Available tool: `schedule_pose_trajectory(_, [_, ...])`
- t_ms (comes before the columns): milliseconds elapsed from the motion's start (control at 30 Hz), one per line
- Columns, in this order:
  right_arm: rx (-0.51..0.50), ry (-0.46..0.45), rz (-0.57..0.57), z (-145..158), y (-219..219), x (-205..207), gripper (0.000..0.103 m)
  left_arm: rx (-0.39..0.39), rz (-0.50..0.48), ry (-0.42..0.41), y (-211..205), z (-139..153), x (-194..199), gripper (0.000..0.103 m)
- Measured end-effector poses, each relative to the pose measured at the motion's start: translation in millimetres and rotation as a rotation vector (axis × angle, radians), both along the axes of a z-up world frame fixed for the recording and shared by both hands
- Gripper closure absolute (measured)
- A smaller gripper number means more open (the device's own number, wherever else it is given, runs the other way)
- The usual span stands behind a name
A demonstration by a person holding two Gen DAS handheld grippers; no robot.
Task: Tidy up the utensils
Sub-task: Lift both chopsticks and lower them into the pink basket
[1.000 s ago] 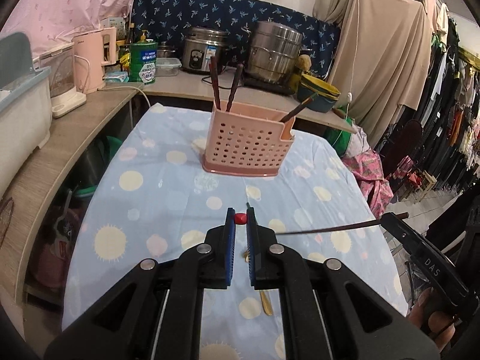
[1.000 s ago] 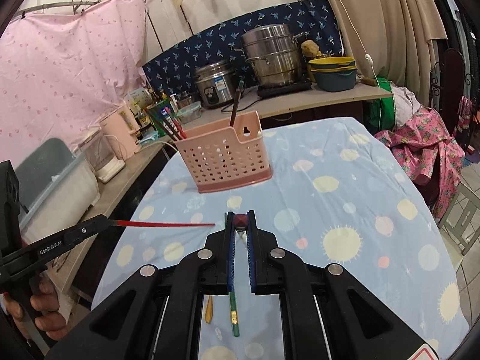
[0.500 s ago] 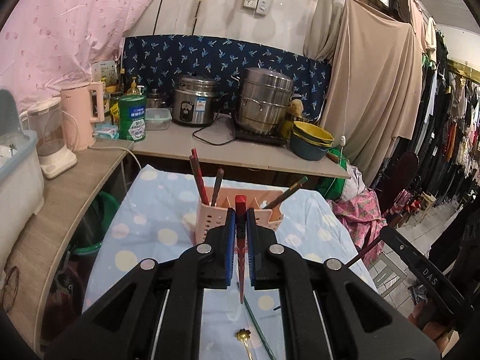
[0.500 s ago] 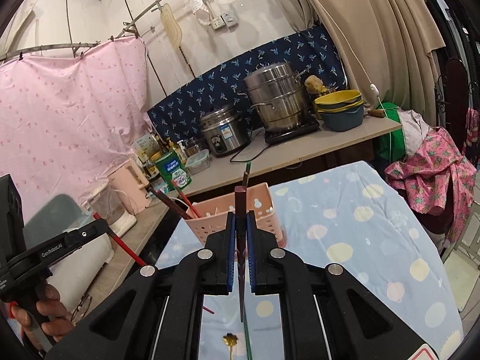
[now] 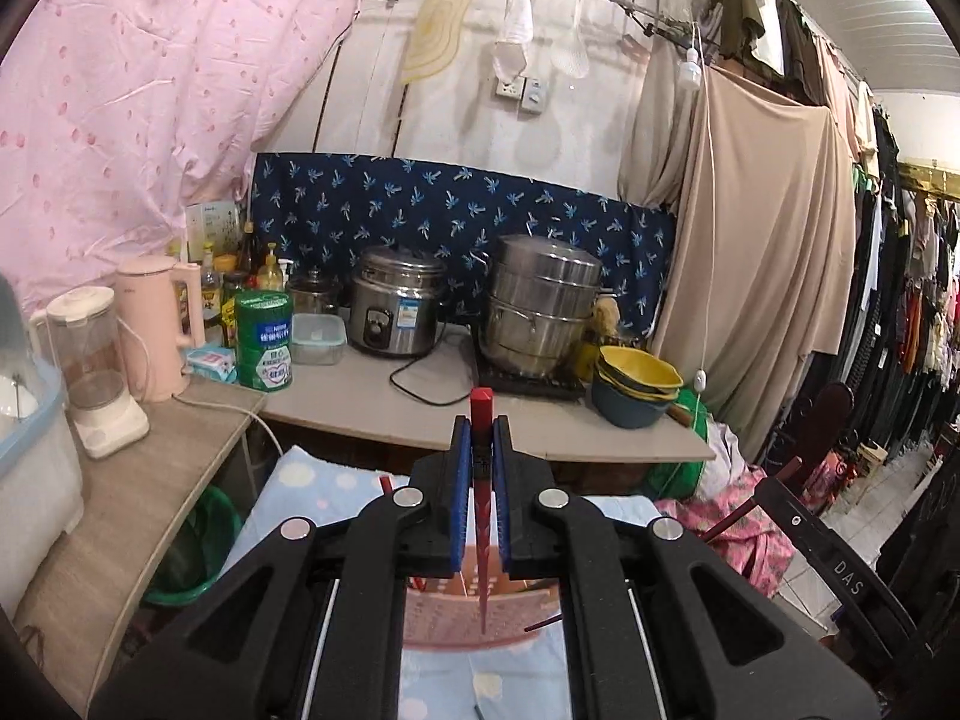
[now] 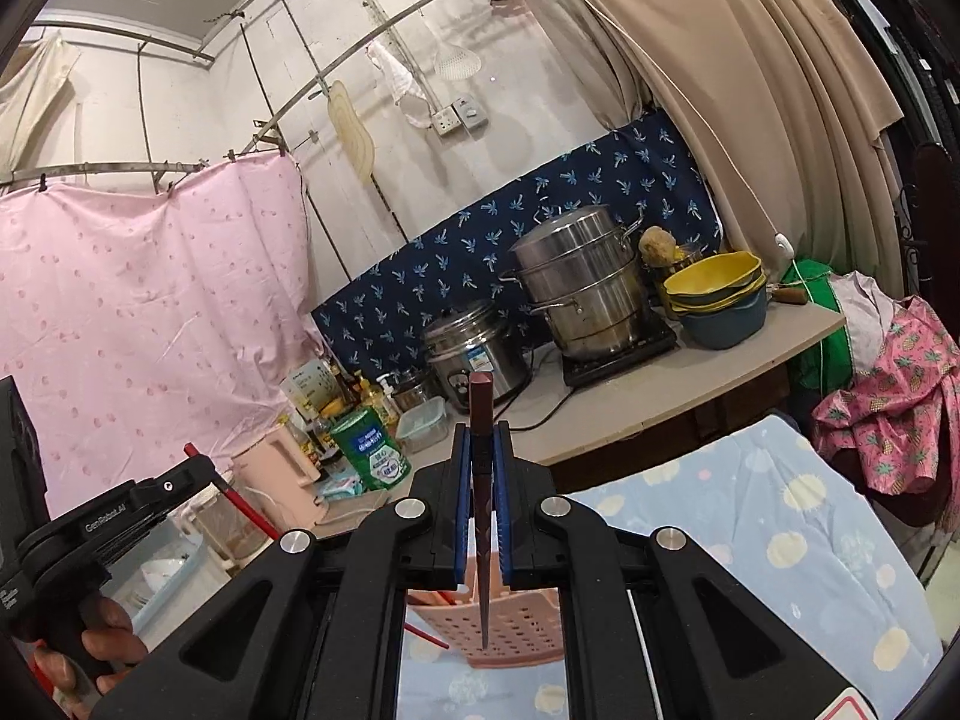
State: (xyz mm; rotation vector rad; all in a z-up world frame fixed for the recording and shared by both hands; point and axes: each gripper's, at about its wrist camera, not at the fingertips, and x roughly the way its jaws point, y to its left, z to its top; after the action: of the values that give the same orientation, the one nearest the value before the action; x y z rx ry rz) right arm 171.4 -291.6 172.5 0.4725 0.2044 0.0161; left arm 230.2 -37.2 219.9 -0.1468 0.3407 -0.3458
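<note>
Now two grippers, left gripper [image 5: 481, 438] clamping one red chopstick [image 5: 482, 516], right gripper [image 6: 481, 444] one brown chopstick [image 6: 482, 516]

Soft, even indoor light is filling both views, and no lamp is showing itself as the source. The white wall [image 5: 456, 120] is reading brightest, with the hanging cutting board [image 5: 433, 30] casting only a faint shadow on it. Highlights are glinting off the steel steamer pot [image 5: 543, 306] and the rice cooker [image 6: 474, 354], without blowing out. Both fisheye lenses are bending the curtain rail [image 6: 372, 42] into an arc and darkening all four corners to black. The clothes rack [image 5: 912, 312] at the right edge is looking squeezed and dim. Focus is staying crisp nearly throughout, and no motion blur is showing.
</note>
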Motion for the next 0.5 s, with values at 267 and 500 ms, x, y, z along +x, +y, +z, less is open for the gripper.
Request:
schedule_pose_trajectory(267, [0.017,-0.011,-0.025,2,-4,40,0.096,0.011,0.042,-0.007,-8,-3,39,0.096])
schedule_pose_trajectory(500, [-0.026,0.07,-0.025,-22,1,74,0.096,0.047,0.041,0.035,-13,-25,60,0.096])
